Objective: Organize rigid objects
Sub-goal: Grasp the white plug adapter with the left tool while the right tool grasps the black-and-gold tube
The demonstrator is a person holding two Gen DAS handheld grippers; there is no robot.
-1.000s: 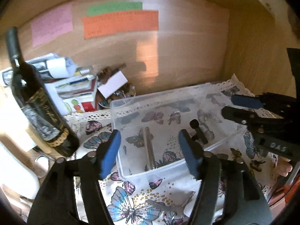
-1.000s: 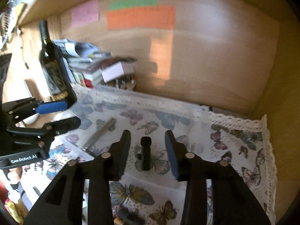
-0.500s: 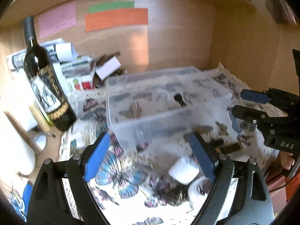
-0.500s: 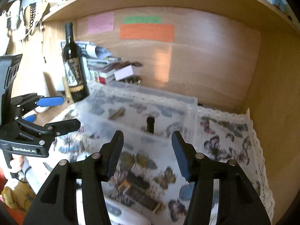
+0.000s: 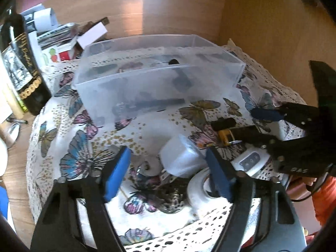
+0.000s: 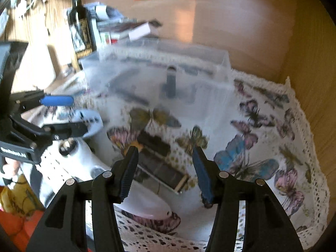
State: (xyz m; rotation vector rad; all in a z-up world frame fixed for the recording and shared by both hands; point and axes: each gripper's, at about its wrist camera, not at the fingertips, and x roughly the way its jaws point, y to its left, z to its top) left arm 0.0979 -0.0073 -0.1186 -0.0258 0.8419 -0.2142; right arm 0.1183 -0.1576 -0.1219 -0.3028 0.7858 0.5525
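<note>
Wooden desk (image 5: 19, 147) — butterfly cloth (image 5: 69, 142) (lace-edged), clear bin (image 5: 159, 79), wine bottle (image 5: 23, 67)

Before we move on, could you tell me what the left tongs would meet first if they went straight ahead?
Most likely the white cube-like block lying on the butterfly cloth, between the open left tongs; depth is unclear.

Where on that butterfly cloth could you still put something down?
The cloth is bare right of the clear bin, out to its lace edge. A smaller patch lies left of the bin, by the wine bottle. In front of the bin it is crowded with small gadgets.
</note>
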